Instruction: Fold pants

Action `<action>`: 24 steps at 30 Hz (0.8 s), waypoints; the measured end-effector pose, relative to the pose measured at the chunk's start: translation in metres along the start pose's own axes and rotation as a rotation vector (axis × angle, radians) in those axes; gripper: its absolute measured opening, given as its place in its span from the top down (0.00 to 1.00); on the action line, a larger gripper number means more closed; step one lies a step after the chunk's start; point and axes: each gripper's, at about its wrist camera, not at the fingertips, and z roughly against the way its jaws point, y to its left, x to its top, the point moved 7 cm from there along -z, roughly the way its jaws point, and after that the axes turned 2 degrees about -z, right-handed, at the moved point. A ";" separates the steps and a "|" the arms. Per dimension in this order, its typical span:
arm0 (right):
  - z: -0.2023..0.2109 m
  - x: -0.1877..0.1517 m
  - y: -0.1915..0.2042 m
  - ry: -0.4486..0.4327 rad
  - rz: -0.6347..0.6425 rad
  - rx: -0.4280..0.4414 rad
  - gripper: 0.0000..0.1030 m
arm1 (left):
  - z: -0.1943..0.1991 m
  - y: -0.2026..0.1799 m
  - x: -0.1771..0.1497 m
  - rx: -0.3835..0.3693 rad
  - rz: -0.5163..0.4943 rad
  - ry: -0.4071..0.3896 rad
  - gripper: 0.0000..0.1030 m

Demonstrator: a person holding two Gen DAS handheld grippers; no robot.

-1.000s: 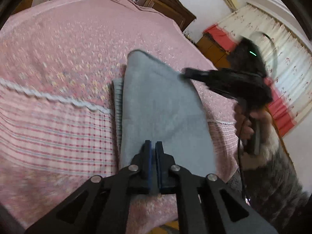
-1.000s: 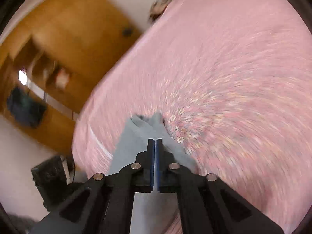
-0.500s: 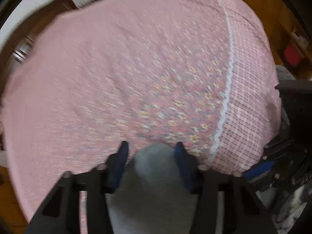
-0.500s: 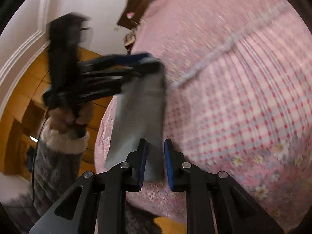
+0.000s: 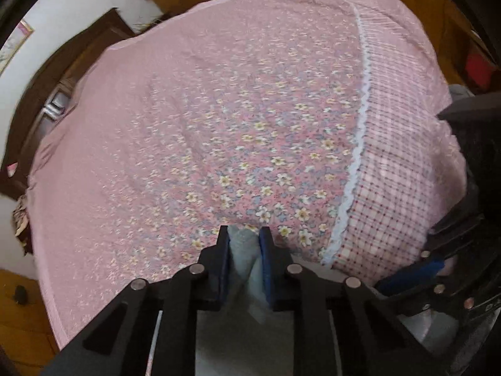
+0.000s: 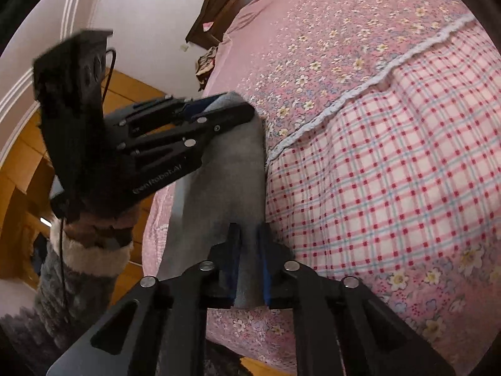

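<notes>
The grey folded pants are held up as a narrow band above the pink bed edge, stretched between both grippers. My right gripper is shut on the near end of the pants. My left gripper is shut on the other end, grey cloth bunched between its blue pads. In the right wrist view the left gripper shows at upper left, clamping the far end of the band. The right gripper shows at the right edge of the left wrist view.
The bed has a pink floral cover with a white lace strip and a checked border. A dark wooden headboard stands at the far end. Orange wooden furniture lies to the left. My sleeved hand holds the left gripper.
Both grippers were shut on the pants lying on the bed, opened, swung round, and have now closed on the two ends of the band, which hangs lifted by the bed edge.
</notes>
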 end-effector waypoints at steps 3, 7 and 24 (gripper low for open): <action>0.013 -0.006 0.005 -0.006 0.059 -0.047 0.96 | -0.008 0.011 -0.007 0.016 0.063 0.001 0.83; 0.022 -0.024 0.001 0.011 0.100 -0.101 0.99 | -0.014 0.015 -0.010 0.062 0.107 -0.003 0.84; 0.030 0.003 0.012 -0.015 0.041 0.048 0.59 | 0.107 0.081 -0.097 -0.191 0.708 -0.199 0.28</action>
